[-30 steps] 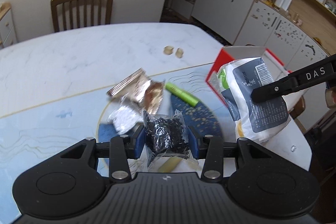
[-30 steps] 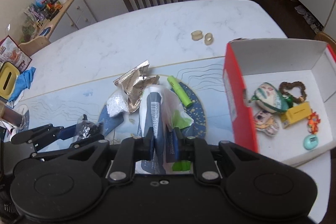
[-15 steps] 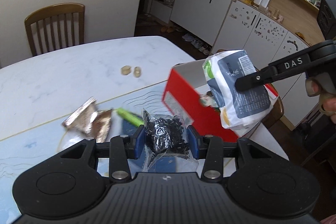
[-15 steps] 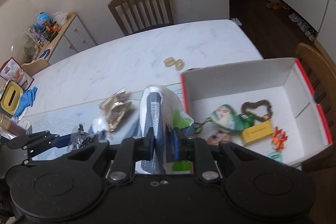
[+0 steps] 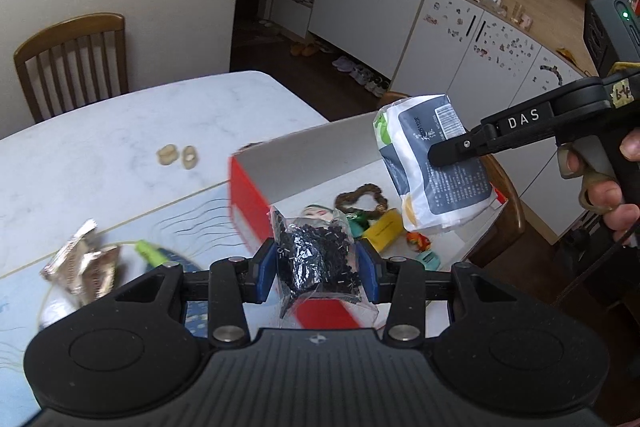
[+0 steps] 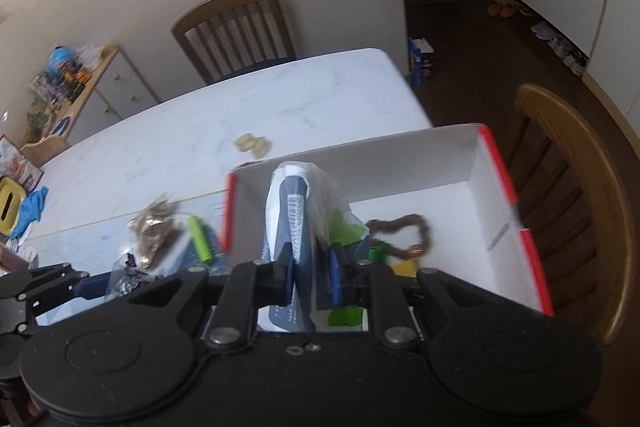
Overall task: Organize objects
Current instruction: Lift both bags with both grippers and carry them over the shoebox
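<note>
My left gripper is shut on a clear bag of black beads, held above the near wall of the red box. My right gripper is shut on a white and dark blue tissue pack, held over the inside of the red box. The pack and right gripper also show in the left wrist view, above the box's right part. The box holds a brown bead loop, a yellow block and small toys.
On the table mat lie a crumpled gold wrapper and a green tube. Two small beige pieces sit on the white marble table. Wooden chairs stand behind the table and right of the box.
Both grippers have moved right, from over the mat and loose items to the red box, each still holding its item. The box now fills more of both views.
</note>
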`<state>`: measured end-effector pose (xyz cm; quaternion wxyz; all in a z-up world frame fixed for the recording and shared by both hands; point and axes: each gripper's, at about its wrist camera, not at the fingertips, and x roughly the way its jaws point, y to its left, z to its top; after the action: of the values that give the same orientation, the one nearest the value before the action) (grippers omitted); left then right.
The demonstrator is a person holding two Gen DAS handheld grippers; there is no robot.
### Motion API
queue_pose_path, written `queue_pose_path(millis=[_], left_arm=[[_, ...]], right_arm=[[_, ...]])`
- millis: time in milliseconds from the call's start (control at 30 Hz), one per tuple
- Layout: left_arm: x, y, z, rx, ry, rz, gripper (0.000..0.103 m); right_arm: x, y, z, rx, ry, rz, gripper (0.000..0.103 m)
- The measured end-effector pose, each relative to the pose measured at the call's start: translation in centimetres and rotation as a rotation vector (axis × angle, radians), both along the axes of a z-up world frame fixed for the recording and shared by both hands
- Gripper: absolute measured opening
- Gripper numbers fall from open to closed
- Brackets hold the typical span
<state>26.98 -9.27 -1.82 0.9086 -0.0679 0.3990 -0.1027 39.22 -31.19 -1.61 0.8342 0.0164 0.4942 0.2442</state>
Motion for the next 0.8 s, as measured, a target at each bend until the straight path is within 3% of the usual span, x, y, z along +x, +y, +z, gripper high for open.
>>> queue_pose_path(millis=[400,800], left_arm=[[4.9,-6.7,-2.8,0.019,0.087,-0.05,0.042],[8.8,-11.1,-6.7,0.063,0.198,-0.08,0.042]], right_arm=[[4.4,-5.1,-2.7,-0.056,0.021,-0.016,0.016],[7.2,-4.9,-6.5,-0.155,0.044,0.091,0.016]])
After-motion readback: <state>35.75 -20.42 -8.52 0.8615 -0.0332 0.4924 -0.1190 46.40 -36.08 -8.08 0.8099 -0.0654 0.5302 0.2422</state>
